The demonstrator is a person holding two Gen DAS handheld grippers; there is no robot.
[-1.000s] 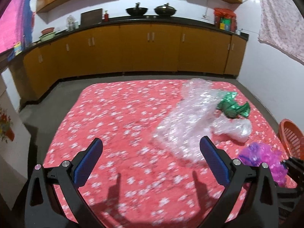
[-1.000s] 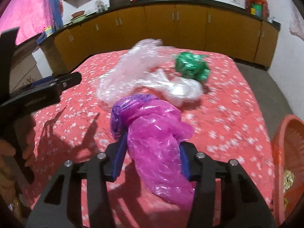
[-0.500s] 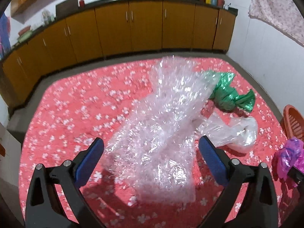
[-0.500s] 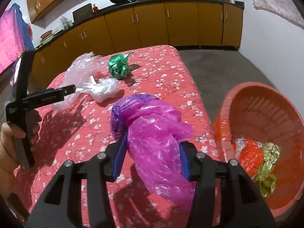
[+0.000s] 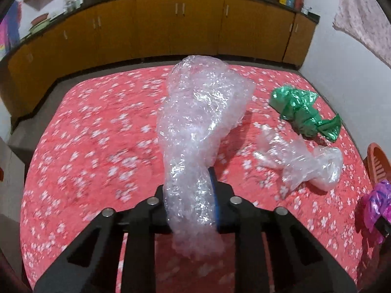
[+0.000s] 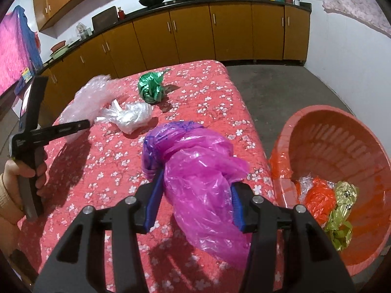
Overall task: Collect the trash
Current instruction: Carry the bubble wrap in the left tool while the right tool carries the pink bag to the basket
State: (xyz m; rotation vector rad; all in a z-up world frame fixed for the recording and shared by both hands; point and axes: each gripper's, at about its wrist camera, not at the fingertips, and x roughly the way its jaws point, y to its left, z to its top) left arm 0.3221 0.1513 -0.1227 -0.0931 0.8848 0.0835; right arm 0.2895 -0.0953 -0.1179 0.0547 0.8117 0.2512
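My left gripper [image 5: 191,195] is shut on a long sheet of clear bubble wrap [image 5: 200,122] that lies on the red flowered bedspread [image 5: 97,134]. My right gripper [image 6: 195,190] is shut on a crumpled magenta plastic bag [image 6: 200,171] and holds it over the bed's right edge, beside an orange basket [image 6: 342,131] on the floor. The basket holds orange, clear and yellow-green wrappers [image 6: 325,200]. A green foil wrapper [image 5: 303,112] and a clear plastic bag [image 5: 305,161] lie on the bed; both also show in the right wrist view, the wrapper [image 6: 150,88] behind the bag [image 6: 132,117].
Orange kitchen cabinets [image 5: 183,31] under a dark counter run along the far wall. Grey floor [image 6: 281,92] lies right of the bed. A patterned cloth [image 5: 366,17] hangs on the right wall. The person's left hand [image 6: 27,171] grips the left tool.
My left gripper has closed on the bubble wrap, which it straddled open half a second ago. My right gripper has swung right with the magenta bag, closer to the basket.
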